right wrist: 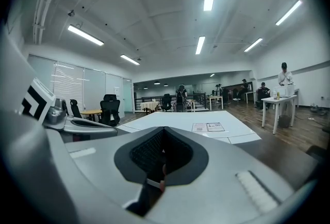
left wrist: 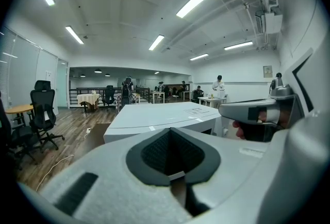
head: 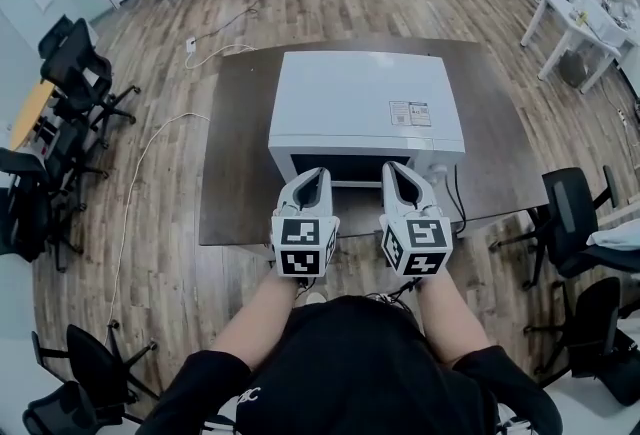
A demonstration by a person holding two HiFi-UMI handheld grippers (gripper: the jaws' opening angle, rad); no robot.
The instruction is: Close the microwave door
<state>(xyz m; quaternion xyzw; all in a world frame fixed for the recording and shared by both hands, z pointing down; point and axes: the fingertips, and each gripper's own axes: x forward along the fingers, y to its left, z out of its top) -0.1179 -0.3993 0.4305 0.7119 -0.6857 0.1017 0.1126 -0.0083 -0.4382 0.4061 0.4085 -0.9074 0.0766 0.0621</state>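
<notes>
while no door leaf juts out to either side of the jaws, the microwave (head: 365,108) sits just ahead of both tips on the table (head: 240,123). its front looks flush, so closing seems done or nearly so. the left gripper (head: 318,175) and right gripper (head: 397,170) are clenched on nothing. whether the tips touch the front, i cannot tell.
</notes>
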